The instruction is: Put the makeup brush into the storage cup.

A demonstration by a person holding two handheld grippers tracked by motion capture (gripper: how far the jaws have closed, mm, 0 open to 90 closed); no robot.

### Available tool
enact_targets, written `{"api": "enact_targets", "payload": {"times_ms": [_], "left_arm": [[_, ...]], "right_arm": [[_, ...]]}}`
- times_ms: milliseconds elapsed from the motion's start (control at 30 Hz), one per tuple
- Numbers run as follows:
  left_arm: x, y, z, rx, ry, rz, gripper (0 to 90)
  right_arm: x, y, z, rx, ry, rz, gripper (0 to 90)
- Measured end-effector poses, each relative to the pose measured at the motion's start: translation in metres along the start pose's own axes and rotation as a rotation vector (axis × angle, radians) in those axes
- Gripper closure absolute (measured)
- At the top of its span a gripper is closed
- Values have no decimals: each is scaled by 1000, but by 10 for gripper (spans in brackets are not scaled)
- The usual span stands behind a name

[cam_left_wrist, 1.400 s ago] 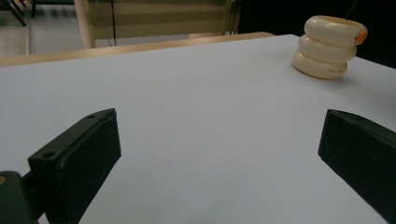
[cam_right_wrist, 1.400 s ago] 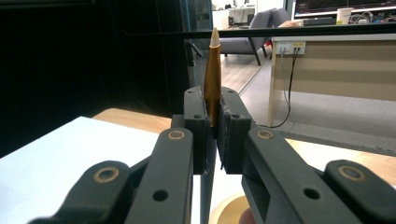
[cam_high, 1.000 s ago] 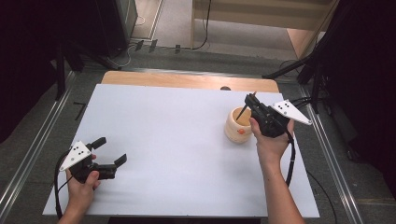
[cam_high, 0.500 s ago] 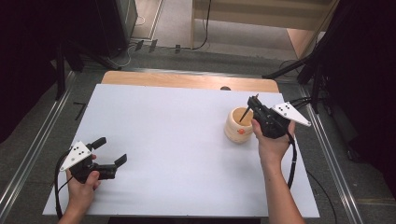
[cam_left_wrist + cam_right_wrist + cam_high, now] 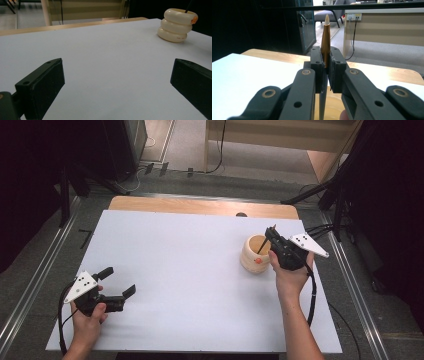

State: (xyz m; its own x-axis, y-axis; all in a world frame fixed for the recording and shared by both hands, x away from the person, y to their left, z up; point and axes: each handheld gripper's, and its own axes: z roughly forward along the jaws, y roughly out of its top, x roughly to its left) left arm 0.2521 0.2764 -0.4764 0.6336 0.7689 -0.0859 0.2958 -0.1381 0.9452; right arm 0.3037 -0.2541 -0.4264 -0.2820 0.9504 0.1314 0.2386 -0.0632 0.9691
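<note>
Table (image 5: 200,270) carries holder (image 5: 255,254) at its right side. Left gripper (image 5: 117,282), far from holder at the table's near-left corner, released. Right gripper (image 5: 272,236), just beside holder, clenched on brush (image 5: 326,40), whose lower end dips into holder.

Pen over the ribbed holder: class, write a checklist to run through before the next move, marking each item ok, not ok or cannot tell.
1. Right gripper shut on the pen: ok.
2. Pen's lower end inside the holder: ok.
3. Pen end touching the holder's bottom: cannot tell.
4. Holder upright on the table: ok.
5. Left gripper open, apart from the holder: ok.
</note>
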Motion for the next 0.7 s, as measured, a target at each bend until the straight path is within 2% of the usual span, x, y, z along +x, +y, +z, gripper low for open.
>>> {"api": "enact_targets", "payload": {"times_ms": [367, 700], "left_arm": [[0, -1, 1, 1, 2, -3, 1], [1, -1, -1, -3, 1, -7, 1]], "right_arm": [[-5, -16, 7, 41, -13, 9, 846], [-2, -27, 17, 81, -9, -1, 846]]}}
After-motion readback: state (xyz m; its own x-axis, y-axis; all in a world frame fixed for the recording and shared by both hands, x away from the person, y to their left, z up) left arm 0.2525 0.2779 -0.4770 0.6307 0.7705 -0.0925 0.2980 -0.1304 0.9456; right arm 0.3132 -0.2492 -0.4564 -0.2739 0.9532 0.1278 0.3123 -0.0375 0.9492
